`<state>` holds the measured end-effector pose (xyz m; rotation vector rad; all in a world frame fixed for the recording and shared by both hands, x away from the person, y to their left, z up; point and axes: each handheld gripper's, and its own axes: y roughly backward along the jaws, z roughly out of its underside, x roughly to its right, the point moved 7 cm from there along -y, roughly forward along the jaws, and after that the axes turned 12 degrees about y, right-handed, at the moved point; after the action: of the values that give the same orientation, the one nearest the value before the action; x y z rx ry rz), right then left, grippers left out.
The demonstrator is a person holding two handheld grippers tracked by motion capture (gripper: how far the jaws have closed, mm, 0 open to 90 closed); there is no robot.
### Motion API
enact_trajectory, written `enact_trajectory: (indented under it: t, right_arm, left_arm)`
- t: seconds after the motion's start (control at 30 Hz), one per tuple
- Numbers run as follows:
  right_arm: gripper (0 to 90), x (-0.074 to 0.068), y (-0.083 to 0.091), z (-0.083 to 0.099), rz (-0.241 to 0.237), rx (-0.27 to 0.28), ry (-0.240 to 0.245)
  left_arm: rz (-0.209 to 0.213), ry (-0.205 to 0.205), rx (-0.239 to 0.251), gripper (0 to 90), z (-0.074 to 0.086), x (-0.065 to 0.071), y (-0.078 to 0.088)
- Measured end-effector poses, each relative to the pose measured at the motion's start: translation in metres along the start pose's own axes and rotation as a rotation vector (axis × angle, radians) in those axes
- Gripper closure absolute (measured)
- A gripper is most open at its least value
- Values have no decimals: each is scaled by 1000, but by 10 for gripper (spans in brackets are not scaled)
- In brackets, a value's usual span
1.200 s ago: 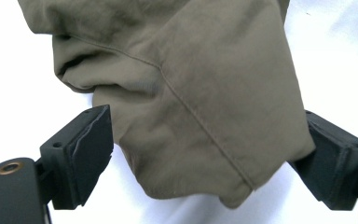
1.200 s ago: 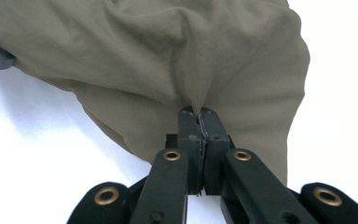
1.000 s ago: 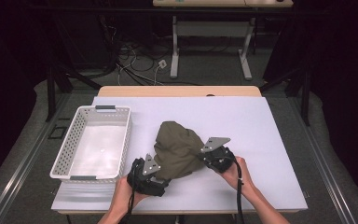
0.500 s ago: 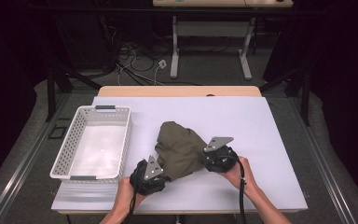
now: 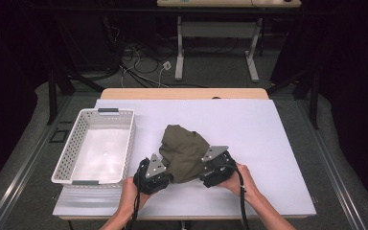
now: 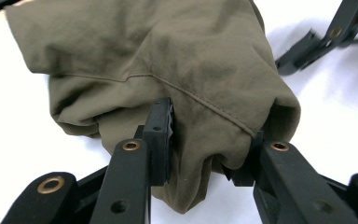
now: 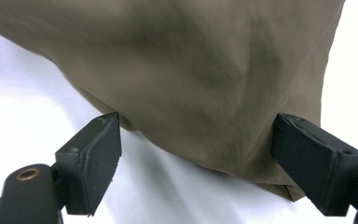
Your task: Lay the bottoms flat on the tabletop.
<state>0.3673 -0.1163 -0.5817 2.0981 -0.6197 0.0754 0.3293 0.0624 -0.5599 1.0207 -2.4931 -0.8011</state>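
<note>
A: Left claw [image 6: 205,140] has just been closing, bunching the olive cloth's [image 5: 184,151] near edge on the tabletop [image 5: 268,134].

B: Right claw [image 7: 196,154], just opening, stands wide at the cloth's other corner, gripping nothing.

Bare forearms, no sleeves, left gripper [image 5: 154,176] and right gripper [image 5: 216,168] both black, grey three-cornered plate on top of each, black cable trailing near, brass-ringed rivets on black jaw arms, ridged dark pads [image 6: 162,126].
</note>
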Motion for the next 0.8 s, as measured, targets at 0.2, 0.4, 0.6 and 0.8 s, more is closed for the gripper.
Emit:
enact_trajectory:
  t: [0.2, 0.4, 0.6, 0.8]
  right_arm:
    - [384, 6, -7, 6, 54, -29, 5]
    - [667, 12, -1, 5, 80, 13, 2]
    - [775, 14, 7, -4, 90, 55, -5]
    - [785, 16, 10, -11, 103, 74, -16]
  left_arm:
    - [-13, 9, 12, 664, -3, -4, -2]
    - [-32, 15, -5, 596, -1, -8, -4]
    - [-75, -6, -43, 328, 3, -11, -2]
    - [-100, -29, -74, 181, 5, -8, 8]
